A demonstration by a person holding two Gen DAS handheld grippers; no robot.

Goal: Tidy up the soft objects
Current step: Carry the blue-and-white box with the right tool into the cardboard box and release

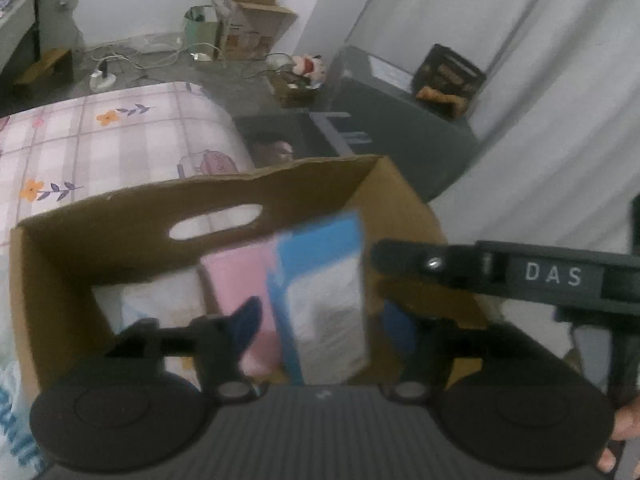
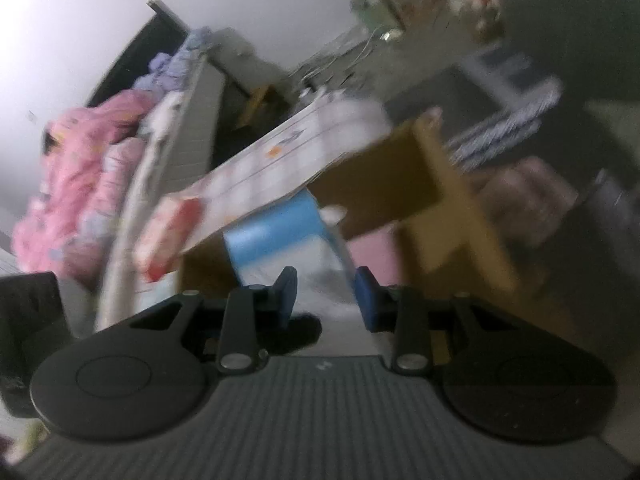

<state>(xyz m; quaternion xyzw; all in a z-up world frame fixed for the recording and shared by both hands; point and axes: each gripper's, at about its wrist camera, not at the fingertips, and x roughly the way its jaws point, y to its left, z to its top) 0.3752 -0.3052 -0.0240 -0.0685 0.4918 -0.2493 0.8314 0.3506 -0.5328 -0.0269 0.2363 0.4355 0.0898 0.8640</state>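
An open cardboard box (image 1: 120,216) with a handle slot fills the left wrist view. Inside it lie a pink pack (image 1: 244,276) and a white pack (image 1: 160,300). A blue and white soft pack (image 1: 324,300) stands between my left gripper's (image 1: 322,324) blue pads, with a gap on each side, so those jaws are open. A black bar marked DAS (image 1: 552,276), part of the right hand's tool, reaches in from the right. In the blurred right wrist view my right gripper (image 2: 326,296) is shut on the blue and white pack (image 2: 276,232) over the box (image 2: 380,188).
The box sits on a bed with a checked floral sheet (image 1: 100,140). A red and white pack (image 2: 168,236) and pink bedding (image 2: 80,168) lie on the bed. A grey cabinet (image 1: 400,136) and curtains stand behind. A hand (image 1: 624,432) shows at the lower right.
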